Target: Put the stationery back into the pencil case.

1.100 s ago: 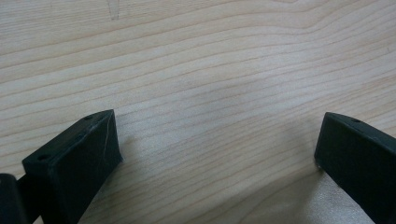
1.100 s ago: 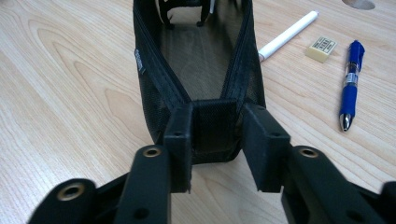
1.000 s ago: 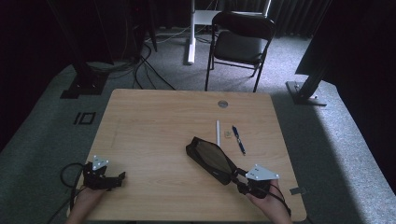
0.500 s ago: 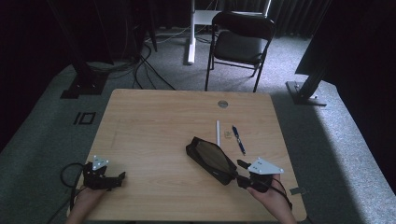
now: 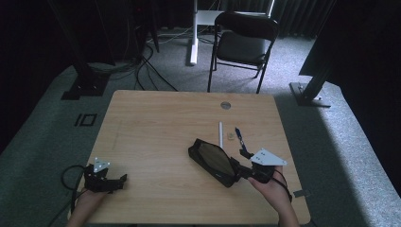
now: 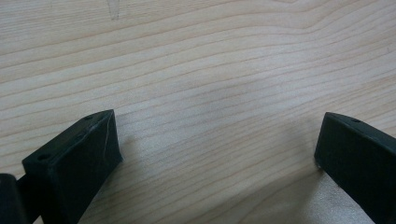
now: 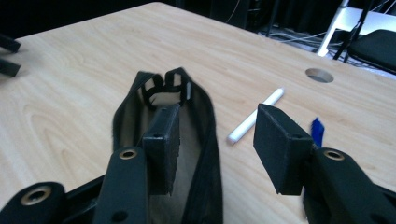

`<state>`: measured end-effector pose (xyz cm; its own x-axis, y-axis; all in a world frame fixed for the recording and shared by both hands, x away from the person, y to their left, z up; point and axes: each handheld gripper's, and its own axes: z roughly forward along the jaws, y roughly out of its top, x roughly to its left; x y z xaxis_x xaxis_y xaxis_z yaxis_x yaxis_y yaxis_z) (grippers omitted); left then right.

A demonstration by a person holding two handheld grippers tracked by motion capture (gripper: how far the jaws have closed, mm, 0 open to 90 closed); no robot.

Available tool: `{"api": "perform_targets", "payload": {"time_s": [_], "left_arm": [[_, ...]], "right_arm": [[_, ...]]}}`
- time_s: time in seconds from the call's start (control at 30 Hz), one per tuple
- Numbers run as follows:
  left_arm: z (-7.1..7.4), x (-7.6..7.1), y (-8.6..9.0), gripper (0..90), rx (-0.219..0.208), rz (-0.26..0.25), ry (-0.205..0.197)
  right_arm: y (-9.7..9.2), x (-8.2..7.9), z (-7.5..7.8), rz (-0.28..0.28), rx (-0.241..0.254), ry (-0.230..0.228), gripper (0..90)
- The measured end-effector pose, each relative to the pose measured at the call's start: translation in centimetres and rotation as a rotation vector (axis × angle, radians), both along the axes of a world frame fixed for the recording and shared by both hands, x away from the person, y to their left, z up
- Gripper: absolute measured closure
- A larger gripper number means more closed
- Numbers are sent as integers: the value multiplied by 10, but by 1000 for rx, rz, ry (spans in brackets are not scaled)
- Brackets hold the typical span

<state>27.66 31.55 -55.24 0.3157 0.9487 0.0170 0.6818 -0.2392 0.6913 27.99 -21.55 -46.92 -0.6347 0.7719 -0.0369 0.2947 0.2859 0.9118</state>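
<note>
An open black pouch [image 5: 213, 160] with a tan lining lies on the wooden table [image 5: 156, 127], right of centre. My right gripper [image 5: 239, 169] is at the pouch's near end. In the right gripper view the right gripper [image 7: 217, 119] has one jaw over the pouch [image 7: 125, 109] opening and the other outside its rim. The rim runs between them and the pads do not press on it. These jaws have just been opening. A white pen [image 5: 220, 134] and a blue pen [image 5: 240, 138] lie beyond the pouch. My left gripper [image 5: 122, 180] rests open at the front left, with bare wood between its jaws [image 6: 219, 135].
A small pale object [image 5: 230, 136] sits between the two pens. A round cable hole [image 5: 225, 105] is near the table's far edge. A black folding chair [image 5: 243, 45] stands behind the table. The white pen [image 7: 271, 99] and the blue pen [image 7: 317, 130] lie just past the right jaw.
My right gripper has lifted and shifted a little to the right, and its jaws have spread wider at the pouch's end. The left gripper has stayed put.
</note>
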Motion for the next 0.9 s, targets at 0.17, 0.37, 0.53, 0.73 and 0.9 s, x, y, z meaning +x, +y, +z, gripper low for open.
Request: {"api": "perform_targets", "payload": {"time_s": [0.17, 0.37, 0.53, 0.73, 0.9], "left_arm": [[0, 0, 0, 3, -1, 0, 0], [0, 0, 0, 4, 0, 0, 0], [0, 0, 0, 3, 0, 1, 0], [0, 0, 0, 3, -1, 1, -1], [0, 0, 0, 3, 0, 1, -1]], "right_arm": [[-2, 12, 3, -34, 14, -21, 490], [-6, 25, 6, -70, 5, -29, 458], [-10, 36, 3, -118, 14, -27, 442], [-14, 50, -7, -169, 0, -4, 433], [-16, 62, -18, -199, -12, 27, 417]]}}
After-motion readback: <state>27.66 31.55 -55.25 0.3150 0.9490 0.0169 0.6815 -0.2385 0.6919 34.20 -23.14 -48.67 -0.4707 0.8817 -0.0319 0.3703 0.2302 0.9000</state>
